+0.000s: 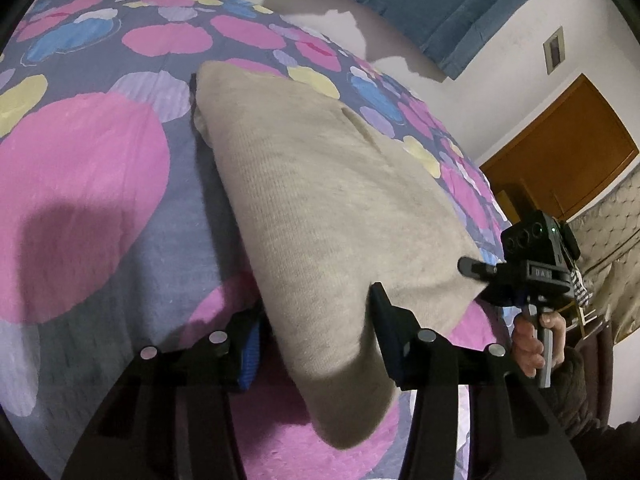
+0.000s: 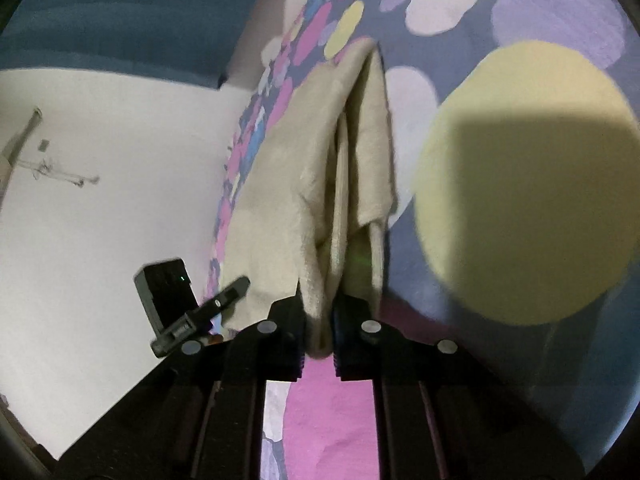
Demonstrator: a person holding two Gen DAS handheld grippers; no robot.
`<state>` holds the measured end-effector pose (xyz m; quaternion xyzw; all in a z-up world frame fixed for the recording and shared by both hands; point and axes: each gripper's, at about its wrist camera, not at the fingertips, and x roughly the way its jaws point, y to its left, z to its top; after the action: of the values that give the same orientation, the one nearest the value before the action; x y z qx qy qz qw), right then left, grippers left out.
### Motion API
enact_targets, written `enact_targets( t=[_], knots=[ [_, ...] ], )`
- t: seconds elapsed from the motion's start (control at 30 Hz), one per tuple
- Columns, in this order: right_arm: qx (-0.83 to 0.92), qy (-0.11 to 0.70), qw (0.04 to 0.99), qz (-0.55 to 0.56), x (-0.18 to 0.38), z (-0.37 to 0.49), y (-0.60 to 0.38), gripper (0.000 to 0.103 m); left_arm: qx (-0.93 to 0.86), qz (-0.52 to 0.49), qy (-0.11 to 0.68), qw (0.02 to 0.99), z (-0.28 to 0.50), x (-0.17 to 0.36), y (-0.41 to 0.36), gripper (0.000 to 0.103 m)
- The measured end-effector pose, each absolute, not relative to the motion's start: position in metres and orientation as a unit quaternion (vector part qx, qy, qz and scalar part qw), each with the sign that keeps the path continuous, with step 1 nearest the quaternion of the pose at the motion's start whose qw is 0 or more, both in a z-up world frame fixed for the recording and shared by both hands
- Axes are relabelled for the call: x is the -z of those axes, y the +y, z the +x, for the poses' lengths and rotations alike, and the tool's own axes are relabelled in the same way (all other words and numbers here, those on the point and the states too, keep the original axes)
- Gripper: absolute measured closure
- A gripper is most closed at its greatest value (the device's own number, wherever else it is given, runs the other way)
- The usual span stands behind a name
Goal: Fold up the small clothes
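Observation:
A folded beige knit garment [image 1: 320, 184] lies on a bedspread [image 1: 80, 200] printed with pink, blue and yellow circles. My left gripper [image 1: 312, 308] has the garment's thick near corner between its fingers and is shut on it. At the right, my right gripper [image 1: 476, 280], held by a hand [image 1: 536, 340], grips the garment's other near corner. In the right wrist view, the right gripper [image 2: 320, 304] is shut on a bunched edge of the garment [image 2: 288, 168], whose layers run away in folds. The left gripper [image 2: 224, 300] shows at the garment's left edge.
A blue curtain [image 1: 440, 8] hangs behind the bed. A brown wooden door [image 1: 560, 152] and a quilted beige cover [image 1: 612, 220] stand to the right. A white wall [image 2: 120, 160] lies beyond the bed's edge. Bedspread [image 2: 520, 180] stretches around the garment.

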<state>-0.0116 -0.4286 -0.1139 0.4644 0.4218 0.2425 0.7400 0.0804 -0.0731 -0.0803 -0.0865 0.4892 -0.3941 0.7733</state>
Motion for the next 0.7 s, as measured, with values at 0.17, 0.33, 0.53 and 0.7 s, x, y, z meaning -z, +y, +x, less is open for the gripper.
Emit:
enact_targets(
  t=[0.17,0.33,0.53,0.7],
  knots=[
    [-0.239,0.418,0.737,0.474,0.121,-0.006,-0.432,0.094,0.394,-0.086,0.488,0.774,0.079,0.080,-0.074,0.055],
    [-0.243,0.414,0.727,0.490,0.124,-0.006,-0.437,0.093,0.393,-0.082,0.484,0.777,0.075,0.079,-0.075,0.055],
    [-0.245,0.410,0.724,0.498,0.125,-0.006,-0.440,0.092,0.394,-0.083,0.485,0.777,0.076,0.079,-0.075,0.054],
    [-0.246,0.400,0.719,0.512,0.126,-0.009,-0.444,0.089,0.392,-0.079,0.482,0.780,0.073,0.079,-0.076,0.053]
  ],
)
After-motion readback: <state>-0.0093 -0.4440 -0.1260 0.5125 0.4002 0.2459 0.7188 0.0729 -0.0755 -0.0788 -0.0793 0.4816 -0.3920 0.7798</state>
